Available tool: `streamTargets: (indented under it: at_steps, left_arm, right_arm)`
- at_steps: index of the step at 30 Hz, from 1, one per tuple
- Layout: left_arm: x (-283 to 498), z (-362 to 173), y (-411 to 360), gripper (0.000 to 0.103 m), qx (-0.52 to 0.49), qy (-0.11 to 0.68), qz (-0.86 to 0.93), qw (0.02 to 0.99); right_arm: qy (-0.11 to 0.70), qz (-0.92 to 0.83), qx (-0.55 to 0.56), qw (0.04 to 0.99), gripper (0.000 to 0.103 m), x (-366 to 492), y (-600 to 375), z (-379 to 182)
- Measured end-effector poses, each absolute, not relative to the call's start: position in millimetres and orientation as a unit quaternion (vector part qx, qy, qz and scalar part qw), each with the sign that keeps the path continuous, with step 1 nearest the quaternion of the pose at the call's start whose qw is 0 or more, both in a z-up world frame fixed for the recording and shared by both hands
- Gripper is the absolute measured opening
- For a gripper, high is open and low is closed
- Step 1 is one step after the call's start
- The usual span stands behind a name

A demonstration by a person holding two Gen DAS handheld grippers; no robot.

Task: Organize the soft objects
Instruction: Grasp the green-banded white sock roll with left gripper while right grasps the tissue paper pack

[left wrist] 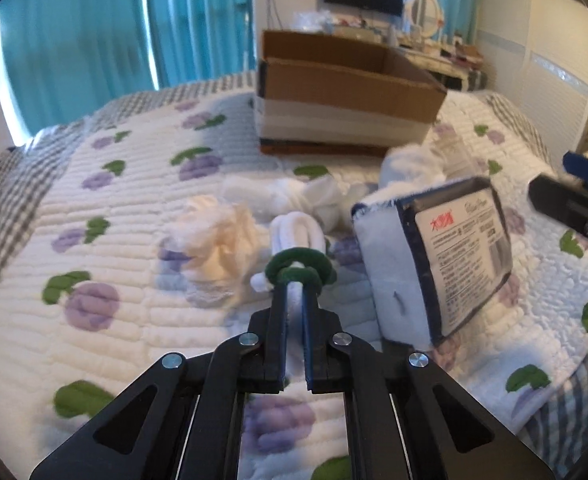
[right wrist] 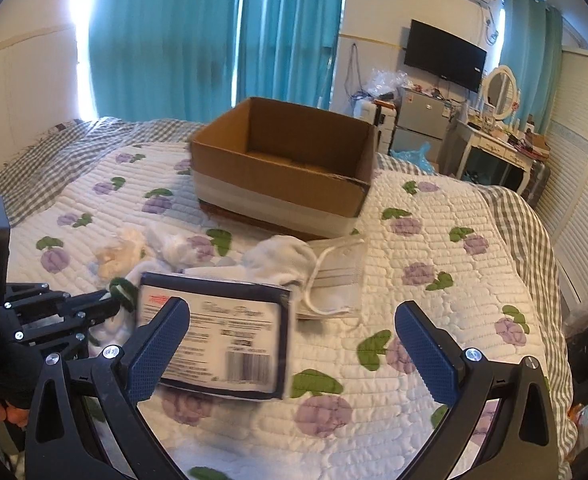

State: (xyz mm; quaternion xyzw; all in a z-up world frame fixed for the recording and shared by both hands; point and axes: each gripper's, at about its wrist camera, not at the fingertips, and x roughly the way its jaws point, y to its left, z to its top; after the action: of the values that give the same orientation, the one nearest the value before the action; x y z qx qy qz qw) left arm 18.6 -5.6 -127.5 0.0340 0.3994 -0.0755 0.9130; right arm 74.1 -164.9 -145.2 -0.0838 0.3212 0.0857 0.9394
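My left gripper point(left wrist: 294, 282) is shut on a white rolled sock with a dark green cuff point(left wrist: 299, 236), pinching it at the cuff on the quilt. The right wrist view shows the same gripper point(right wrist: 108, 300) at the left, with the green cuff point(right wrist: 120, 285) at its tips. My right gripper point(right wrist: 290, 311) is open above the bed and holds nothing. A packet of tissues with a printed label point(right wrist: 218, 332) leans by its left finger. That packet point(left wrist: 434, 256) stands just right of the sock. An open cardboard box point(right wrist: 286, 176) sits farther back on the bed.
A cream crumpled tissue point(left wrist: 218, 240), a white cloth bundle point(left wrist: 294, 196), a white sock point(right wrist: 278, 260) and a face mask point(right wrist: 334, 276) lie between the grippers and the box point(left wrist: 346, 92). The quilt point(right wrist: 434, 240) drops off at the right, towards a dressing table point(right wrist: 490, 148).
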Motion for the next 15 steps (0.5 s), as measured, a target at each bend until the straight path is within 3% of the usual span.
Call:
streamTargets:
  at_steps: [11, 15]
  left_arm:
    - [-10.5, -100.9, 17.8, 0.006, 0.024, 0.362, -0.053, 0.930]
    - [-13.1, -101.6, 24.3, 0.006, 0.012, 0.363, -0.054, 0.930]
  right_arm:
    - [0.374, 0.119, -0.156, 0.907, 0.103, 71.9, -87.9, -185.6]
    - [0.412, 0.109, -0.154, 0.891, 0.094, 82.6, -83.5, -209.3]
